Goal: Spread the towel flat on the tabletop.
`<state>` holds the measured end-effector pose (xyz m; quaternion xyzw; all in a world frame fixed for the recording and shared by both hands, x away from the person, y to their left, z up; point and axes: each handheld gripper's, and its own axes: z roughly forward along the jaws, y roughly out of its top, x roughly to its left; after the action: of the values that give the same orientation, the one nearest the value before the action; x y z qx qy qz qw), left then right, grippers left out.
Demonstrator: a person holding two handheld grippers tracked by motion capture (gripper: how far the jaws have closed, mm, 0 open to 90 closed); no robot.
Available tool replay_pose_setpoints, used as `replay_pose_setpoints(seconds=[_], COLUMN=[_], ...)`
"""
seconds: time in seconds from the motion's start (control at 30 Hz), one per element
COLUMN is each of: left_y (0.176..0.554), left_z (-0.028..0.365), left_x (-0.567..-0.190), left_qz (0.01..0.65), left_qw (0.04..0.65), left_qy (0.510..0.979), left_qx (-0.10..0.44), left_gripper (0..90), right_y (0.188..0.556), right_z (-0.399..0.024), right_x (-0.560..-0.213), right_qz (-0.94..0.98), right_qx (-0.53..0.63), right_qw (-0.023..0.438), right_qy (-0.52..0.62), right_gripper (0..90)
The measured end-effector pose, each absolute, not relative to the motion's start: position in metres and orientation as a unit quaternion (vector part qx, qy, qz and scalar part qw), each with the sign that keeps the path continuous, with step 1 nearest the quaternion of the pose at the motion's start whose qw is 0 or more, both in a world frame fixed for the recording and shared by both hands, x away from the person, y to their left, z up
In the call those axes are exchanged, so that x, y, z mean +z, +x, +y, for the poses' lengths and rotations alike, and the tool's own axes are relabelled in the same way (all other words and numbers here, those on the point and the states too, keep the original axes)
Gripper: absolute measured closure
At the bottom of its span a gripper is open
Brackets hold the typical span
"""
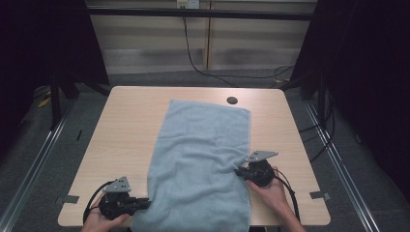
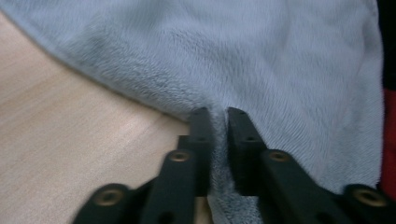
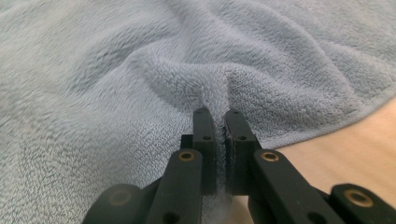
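A light blue-grey towel [image 1: 200, 159] lies lengthwise on the wooden table [image 1: 130, 111], its near end hanging over the front edge. My left gripper [image 1: 145, 204] holds the towel's left edge near the front corner, jaws shut on a fold of the towel [image 2: 299, 70], seen close up at the left gripper [image 2: 219, 116]. My right gripper [image 1: 238, 170] pinches the right edge about halfway along. In the right gripper view the towel [image 3: 140, 84] bunches into a ridge between the shut jaws of the right gripper [image 3: 220, 116].
A round cable hole [image 1: 232, 100] sits in the table near its far edge, just beyond the towel. Bare wood lies left and right of the towel. Dark curtains, frame posts and floor cables [image 1: 212, 72] surround the table.
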<state>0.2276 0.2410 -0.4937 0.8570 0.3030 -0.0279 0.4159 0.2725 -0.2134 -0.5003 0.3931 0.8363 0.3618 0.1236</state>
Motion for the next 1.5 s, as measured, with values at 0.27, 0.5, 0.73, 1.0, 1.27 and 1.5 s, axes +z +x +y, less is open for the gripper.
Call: replay_pose_setpoints(seconds=[0.27,0.5,0.73,1.0,1.27,1.5], left_y=[0.299,0.339,0.316,0.280,0.252,0.230], left_z=[0.225,0.207,0.214,0.223,0.227,0.228], left_x=[-0.482,-0.499,-0.501,-0.501,-0.500,-0.499], left_qz=[0.333,0.335,0.315,0.314,0.304,0.298], left_qw=[0.424,0.390,0.393,0.398,0.401,0.400], left_qy=[0.841,0.855,0.861,0.861,0.864,0.867], left_qx=[0.031,0.063,0.068,0.044,0.019,-0.017], left_gripper=[54.8,69.7,87.4,87.4,87.9,89.2], right_y=[0.265,0.268,0.267,0.250,0.223,0.201], right_z=[-0.210,-0.213,-0.217,-0.220,-0.221,-0.225], right_x=[-0.500,-0.500,-0.500,-0.499,-0.497,-0.496], right_qz=[0.842,0.840,0.834,0.837,0.846,0.846], right_qx=[0.364,0.364,0.366,0.368,0.361,0.368], right_qw=[0.112,0.113,0.115,0.106,0.093,0.068], right_qy=[0.382,0.385,0.396,0.390,0.381,0.379], right_gripper=[85.7,85.7,85.6,85.5,85.9,86.1])
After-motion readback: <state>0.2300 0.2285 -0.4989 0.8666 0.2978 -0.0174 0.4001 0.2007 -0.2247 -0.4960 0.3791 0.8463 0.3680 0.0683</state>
